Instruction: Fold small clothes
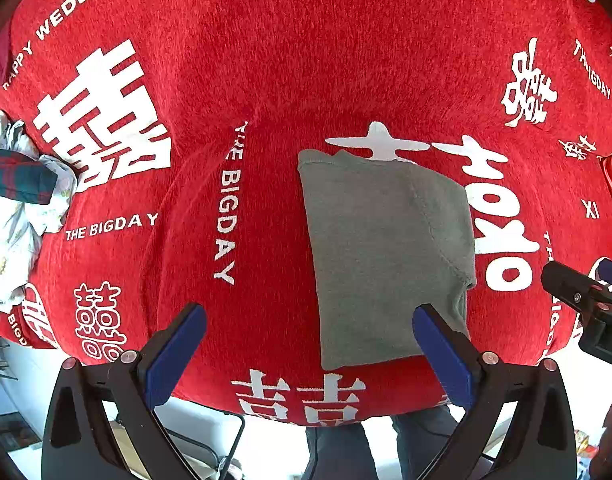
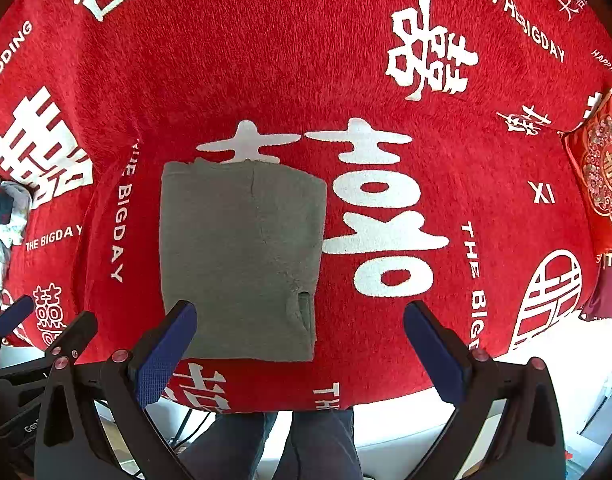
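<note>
A small grey knitted garment (image 2: 241, 260), folded into a tall rectangle with one sleeve laid over its front, is seen flat on the red plush cloth with white wedding lettering (image 2: 265, 60). It lies just ahead of both tongs, between them. The left gripper (image 1: 310, 356) is spread wide and holds nothing; the right gripper (image 2: 301, 352) is likewise spread and empty. Both are held above the near hem, probably so that the next fold can be taken from that edge. A heap of unfolded patterned clothes (image 1: 21, 184) is seen far off to the left gripper's left, apparently kept aside as waiting work.
</note>
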`<state>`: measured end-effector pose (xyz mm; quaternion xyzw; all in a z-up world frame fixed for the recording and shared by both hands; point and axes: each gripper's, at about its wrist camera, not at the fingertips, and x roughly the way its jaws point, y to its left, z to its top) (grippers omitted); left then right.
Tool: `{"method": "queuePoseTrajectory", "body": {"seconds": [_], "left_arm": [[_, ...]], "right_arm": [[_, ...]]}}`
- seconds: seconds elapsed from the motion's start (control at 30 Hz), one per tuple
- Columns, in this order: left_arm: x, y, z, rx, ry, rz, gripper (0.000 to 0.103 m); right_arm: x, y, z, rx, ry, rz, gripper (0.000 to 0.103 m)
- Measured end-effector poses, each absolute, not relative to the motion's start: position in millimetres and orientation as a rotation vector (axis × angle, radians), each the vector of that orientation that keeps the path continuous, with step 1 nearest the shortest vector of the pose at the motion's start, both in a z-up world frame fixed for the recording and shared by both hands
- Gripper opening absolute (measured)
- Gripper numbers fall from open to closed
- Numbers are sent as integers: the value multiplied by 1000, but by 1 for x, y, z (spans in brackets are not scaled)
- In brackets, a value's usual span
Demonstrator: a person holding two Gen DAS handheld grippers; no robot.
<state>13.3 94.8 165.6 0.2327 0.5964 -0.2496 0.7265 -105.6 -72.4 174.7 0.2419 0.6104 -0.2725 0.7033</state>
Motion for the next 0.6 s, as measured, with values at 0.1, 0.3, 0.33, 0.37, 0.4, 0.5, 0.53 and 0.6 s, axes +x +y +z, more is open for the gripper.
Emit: {"method": "queuePoseTrajectory", "body": {"seconds": [0.1,0.3,0.33,0.37,0.4,0.5,0.53,0.6], "left_arm": [[13,95,166,514,1316,-551,103],[14,95,166,515,1314,-553,103],[14,95,166,515,1315,-552,103],[14,95,165,515,1315,-552,103],[14,95,166,514,1315,-551,103],[14,95,166,515,1315,-552,103],[14,95,166,515,1314,-552,103],[14,95,166,514,1314,-553,103]], "right_arm": [[-106,-72,175,538,1358,-606,103],[-106,-73,174,538,1359,-606,103],[-106,-73,174,537,1359,-605,103],[-106,-72,175,537,1359,-605,103],[-106,-73,174,536,1359,-604,103],[-106,-73,174,535,1358,-605,103],[-106,-73,174,536,1358,-605,103],[-106,-73,174,534,1359,-607,103]]}}
